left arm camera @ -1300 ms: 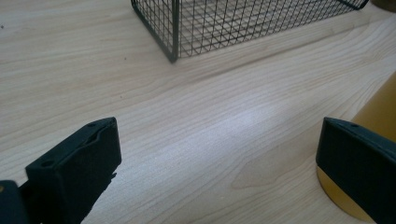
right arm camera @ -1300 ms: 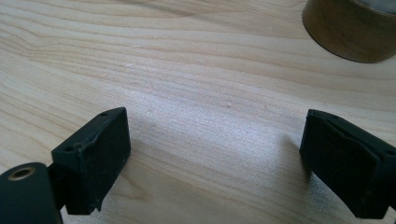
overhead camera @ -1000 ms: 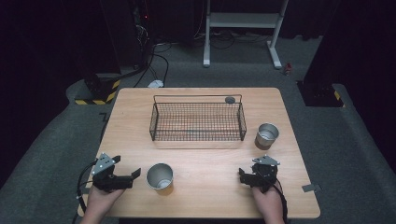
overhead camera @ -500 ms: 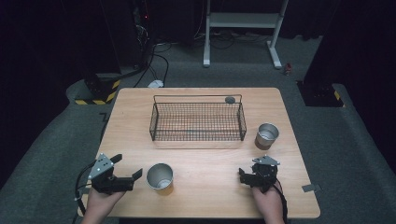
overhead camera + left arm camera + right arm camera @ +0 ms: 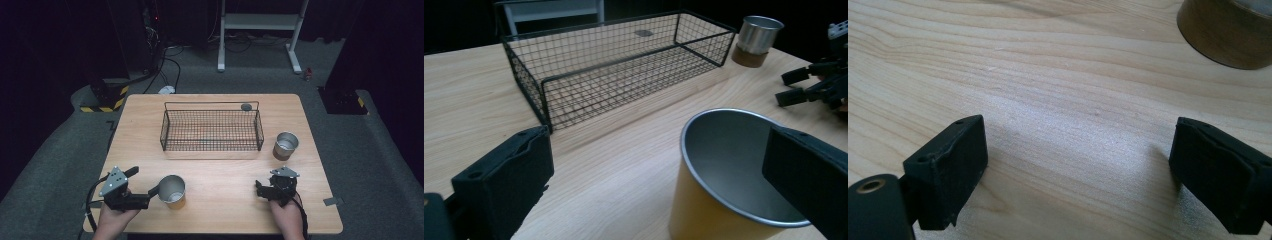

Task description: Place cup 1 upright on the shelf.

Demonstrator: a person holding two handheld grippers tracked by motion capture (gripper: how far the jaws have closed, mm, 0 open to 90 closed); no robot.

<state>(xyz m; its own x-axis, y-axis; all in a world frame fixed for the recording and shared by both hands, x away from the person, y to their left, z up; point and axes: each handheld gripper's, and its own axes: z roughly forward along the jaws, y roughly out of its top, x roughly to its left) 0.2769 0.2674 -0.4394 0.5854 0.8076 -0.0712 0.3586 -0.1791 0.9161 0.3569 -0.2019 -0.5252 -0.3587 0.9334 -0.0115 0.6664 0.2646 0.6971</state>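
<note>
Steel cup with a tan lower band [image 5: 172,190], round and upright, is sitting just off the left gripper [image 5: 145,189] tips in the high view, directly ahead of them. Right gripper [image 5: 260,188] is resting well apart from it, so the left one is nearer. Second steel cup with a brown base [image 5: 285,145] is standing ahead of the right gripper, beside the black wire basket [image 5: 211,131].

Left gripper view: jaws are spread wide; the cup [image 5: 729,175] is sitting toward the right-hand jaw, not yet centred or pinched. Its axis is running vertical, so I'm judging a sideways shift before closing.

Right gripper view: jaws are spread over bare light wooden table [image 5: 1063,100], holding nothing; brown cup base [image 5: 1228,30] is ahead and to the right.
</note>
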